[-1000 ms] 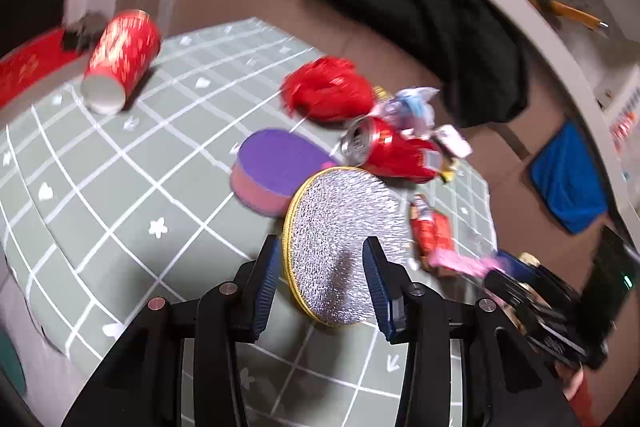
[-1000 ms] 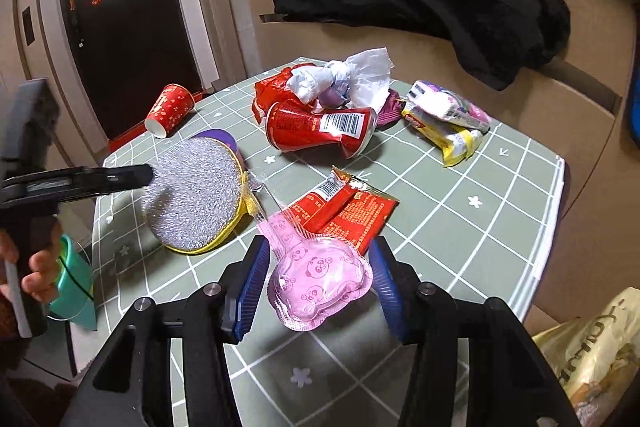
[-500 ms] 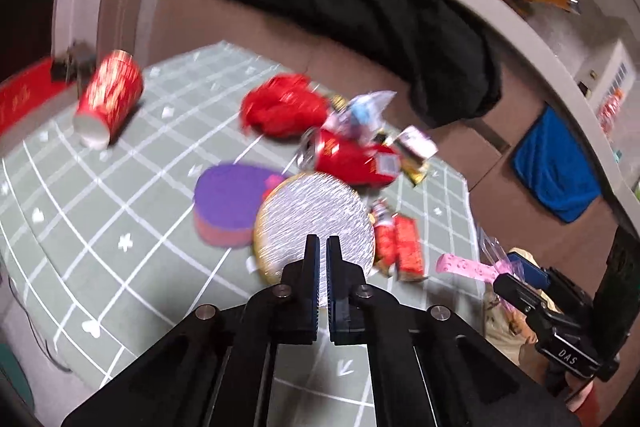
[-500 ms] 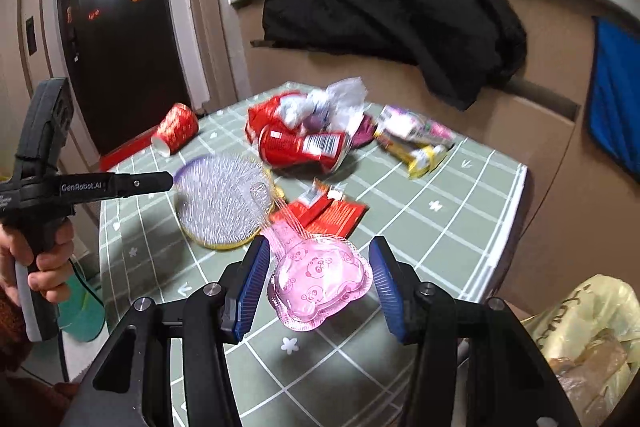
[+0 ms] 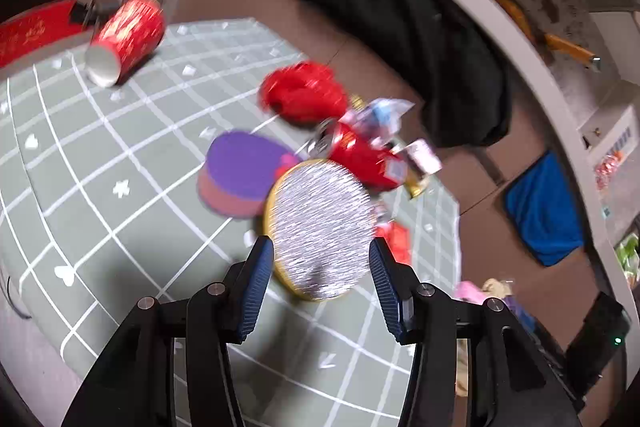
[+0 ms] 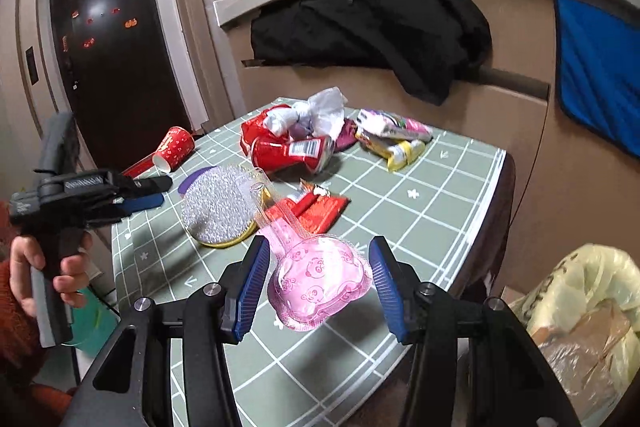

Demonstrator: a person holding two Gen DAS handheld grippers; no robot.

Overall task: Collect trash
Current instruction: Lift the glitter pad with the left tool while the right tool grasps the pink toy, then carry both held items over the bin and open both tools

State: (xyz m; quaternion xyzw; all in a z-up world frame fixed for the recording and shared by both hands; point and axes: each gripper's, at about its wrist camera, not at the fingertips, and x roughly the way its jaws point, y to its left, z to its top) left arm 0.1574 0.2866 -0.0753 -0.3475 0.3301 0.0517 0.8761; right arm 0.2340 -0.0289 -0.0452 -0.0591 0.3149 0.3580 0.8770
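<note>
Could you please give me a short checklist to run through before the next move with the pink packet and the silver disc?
1. Right gripper holds the pink packet: ok, it sits between the fingers, clear of the table.
2. Left gripper is free: ok, its fingers are opening with nothing between them.
3. Silver disc is ready to pick: ok, it lies on the table just ahead of the left gripper, untouched.
4. Yellow bag is within view of the right gripper: ok, beside the table.
5. Bag mouth is open: cannot tell, only partly visible.
</note>
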